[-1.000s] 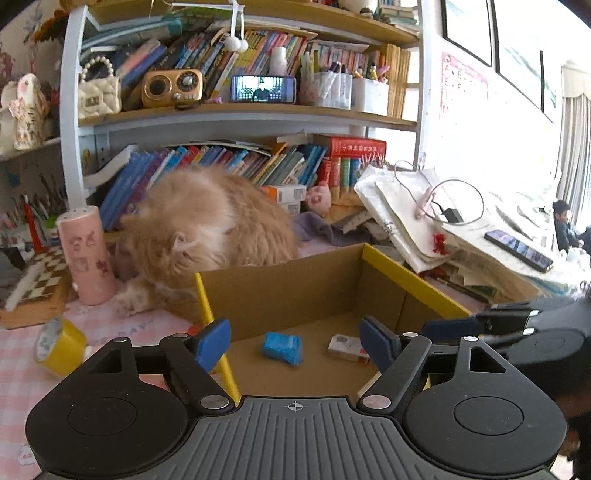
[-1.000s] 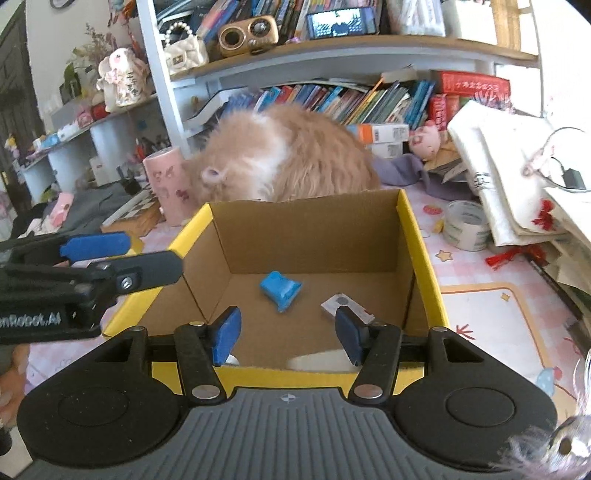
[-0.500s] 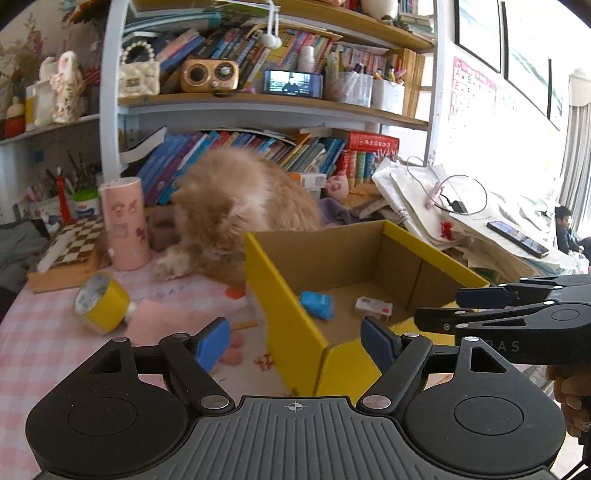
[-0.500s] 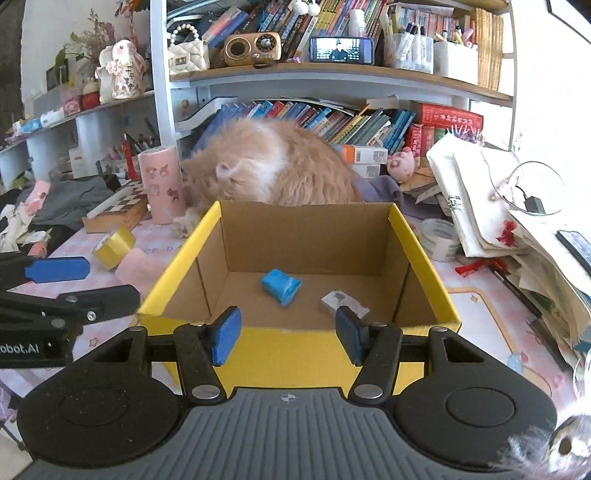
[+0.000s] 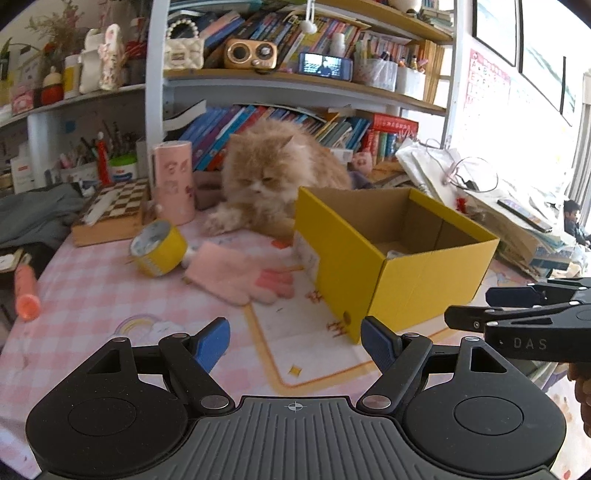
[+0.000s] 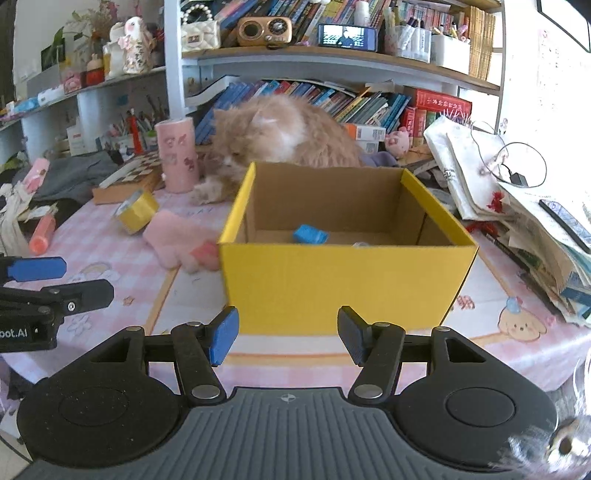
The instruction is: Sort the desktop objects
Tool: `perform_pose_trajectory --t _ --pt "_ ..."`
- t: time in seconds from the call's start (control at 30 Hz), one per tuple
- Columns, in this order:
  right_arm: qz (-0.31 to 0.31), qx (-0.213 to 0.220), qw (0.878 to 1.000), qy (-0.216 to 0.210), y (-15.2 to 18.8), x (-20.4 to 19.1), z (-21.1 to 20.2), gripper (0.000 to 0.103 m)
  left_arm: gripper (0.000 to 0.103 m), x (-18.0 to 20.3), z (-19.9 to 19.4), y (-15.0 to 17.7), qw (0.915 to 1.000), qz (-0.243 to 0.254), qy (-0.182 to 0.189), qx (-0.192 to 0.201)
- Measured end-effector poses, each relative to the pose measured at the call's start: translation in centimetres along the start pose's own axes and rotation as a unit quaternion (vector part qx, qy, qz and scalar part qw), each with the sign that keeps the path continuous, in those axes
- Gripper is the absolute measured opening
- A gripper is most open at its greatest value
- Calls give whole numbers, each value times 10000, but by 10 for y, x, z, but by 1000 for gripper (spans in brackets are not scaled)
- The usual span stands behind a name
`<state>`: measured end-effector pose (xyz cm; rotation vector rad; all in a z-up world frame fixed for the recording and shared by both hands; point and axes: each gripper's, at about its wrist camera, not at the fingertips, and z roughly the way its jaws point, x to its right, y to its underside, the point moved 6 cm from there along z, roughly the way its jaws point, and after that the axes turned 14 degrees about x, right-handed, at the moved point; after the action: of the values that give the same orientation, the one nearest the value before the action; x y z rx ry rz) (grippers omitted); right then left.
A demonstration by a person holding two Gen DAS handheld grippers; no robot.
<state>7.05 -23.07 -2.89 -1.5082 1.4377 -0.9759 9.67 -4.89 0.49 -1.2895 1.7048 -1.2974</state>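
worktop (image 5: 92, 295): pink checked cloth | far: white bookshelf (image 5: 295, 79) packed with books, boards of pale wood | right: bright window (image 5: 535, 33), daylight washing out the white wall (image 6: 532, 59) | far left: lower side shelf (image 6: 74, 85) with ornaments

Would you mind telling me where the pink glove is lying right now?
The pink glove lies flat on the checked tablecloth, left of the yellow box and just right of the yellow tape roll, in front of the cat.
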Motion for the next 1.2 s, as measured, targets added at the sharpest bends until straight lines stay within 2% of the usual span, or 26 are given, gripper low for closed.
perform_pose_trajectory --t 0.2,0.53,0.83,0.93,1.2 --pt "51 -177 9998 -115 16 -26 -9 58 80 -14 -16 14 9995 -79 -179 -229" --pt "114 -383 9980 -480 30 -66 -11 60 80 -35 -40 28 9982 94 -372 -458" --pt "-324 -399 9936 -1001 28 -105 -7 62 82 -53 -53 29 9973 52 -598 -429" --pt "-476 -347 9921 -1112 26 -115 -7 62 86 -59 -56 29 9970 -1 -668 -394" --pt "-692 -362 9883 -1311 25 -130 -7 63 86 -73 -63 27 9953 -177 -904 -293"
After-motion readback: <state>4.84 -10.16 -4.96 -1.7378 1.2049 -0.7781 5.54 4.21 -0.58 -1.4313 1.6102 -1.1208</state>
